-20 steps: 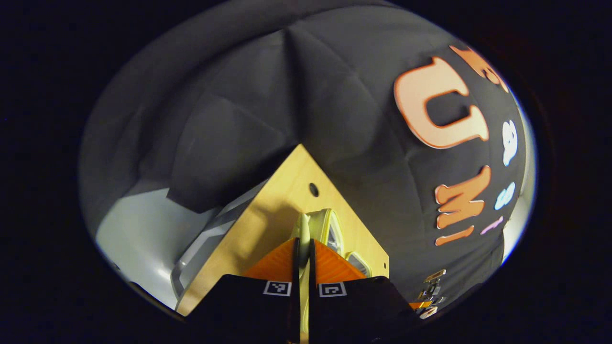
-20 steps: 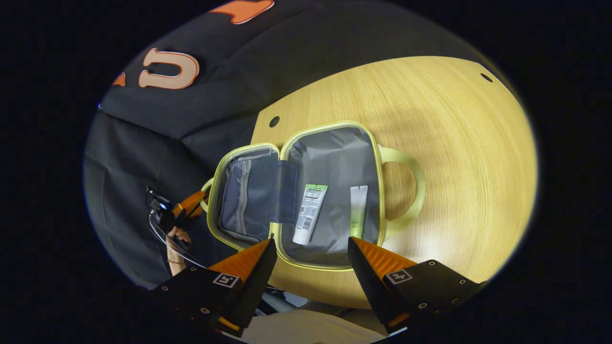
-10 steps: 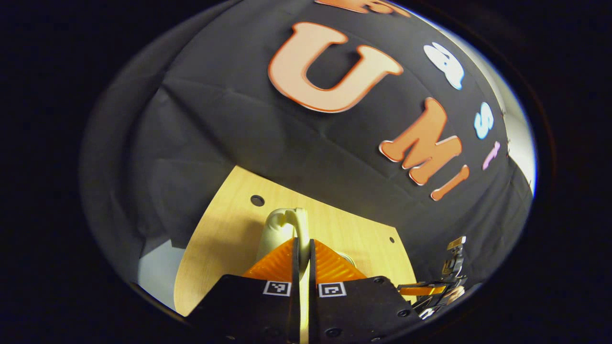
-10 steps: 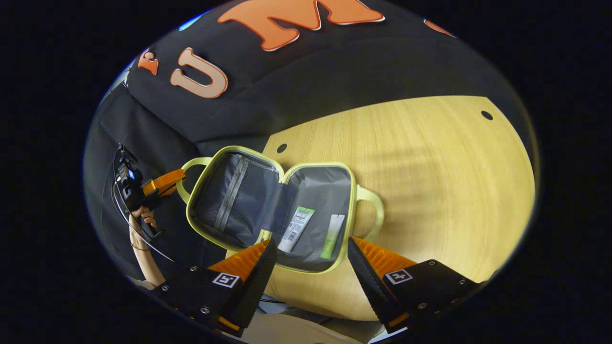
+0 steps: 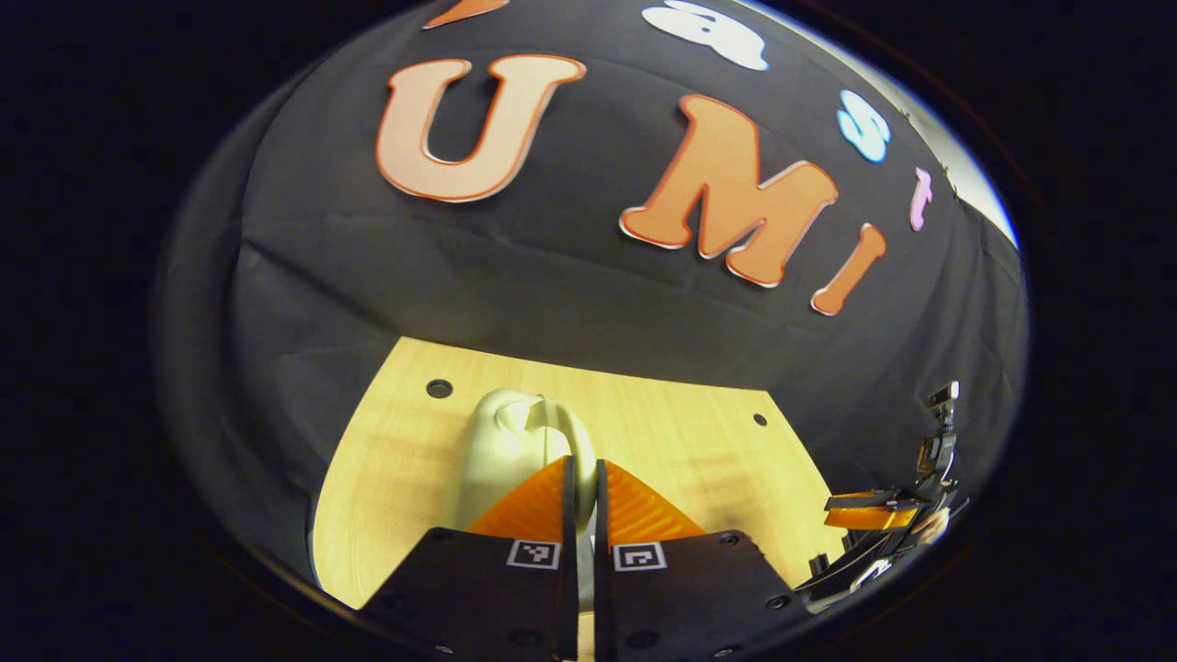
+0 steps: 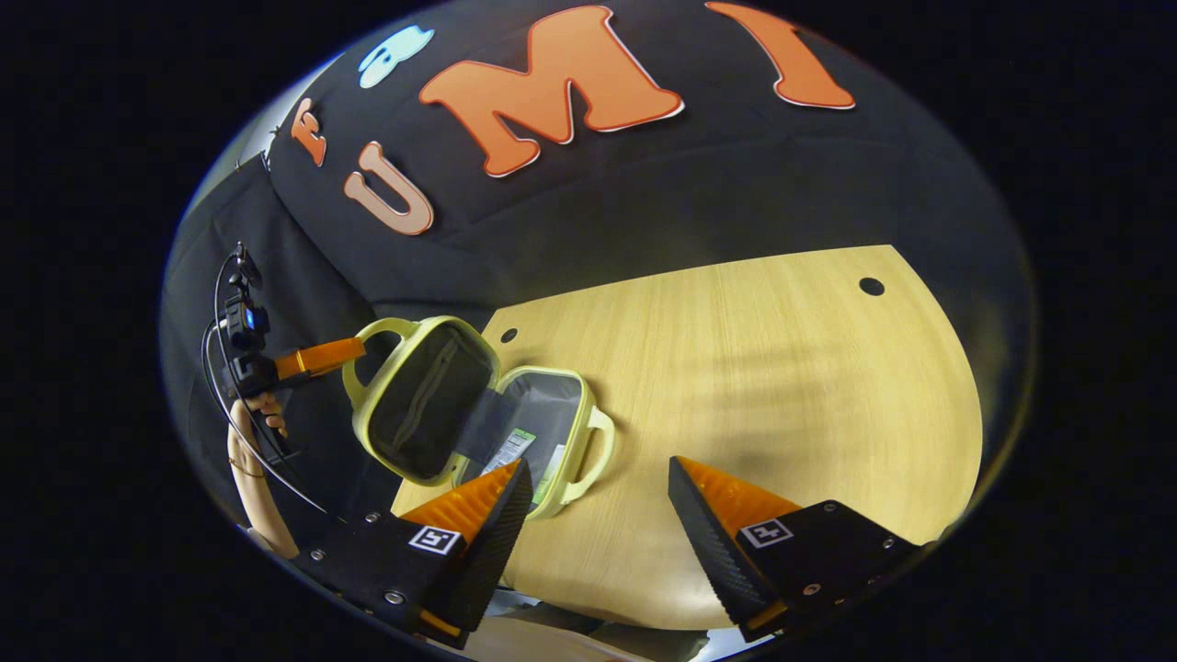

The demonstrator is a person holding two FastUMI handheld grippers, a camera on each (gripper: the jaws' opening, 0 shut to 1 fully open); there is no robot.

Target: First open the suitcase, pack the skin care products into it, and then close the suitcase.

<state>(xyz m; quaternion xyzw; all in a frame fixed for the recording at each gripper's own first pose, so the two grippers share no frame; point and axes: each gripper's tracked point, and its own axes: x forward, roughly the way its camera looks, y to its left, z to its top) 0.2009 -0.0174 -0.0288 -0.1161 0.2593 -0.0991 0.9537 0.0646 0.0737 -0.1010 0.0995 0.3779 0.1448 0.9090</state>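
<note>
Far left in the right gripper view: left hand-held gripper (image 6: 354, 348) clamping the handle (image 6: 368, 336) of the pale green suitcase's raised lid (image 6: 418, 397), swinging it over. Further right, suitcase (image 6: 552, 496) lying open on the tabletop (image 6: 754, 386), two skin care tubes (image 6: 510, 449) resting inside the lower half. Rightmost, right hand-held gripper (image 6: 598, 510) hovering released, grasping nothing. Risking: lid slipping from the narrow pinch and flopping open, or base sliding near the tabletop edge while being pushed closed, unbraced.
</note>
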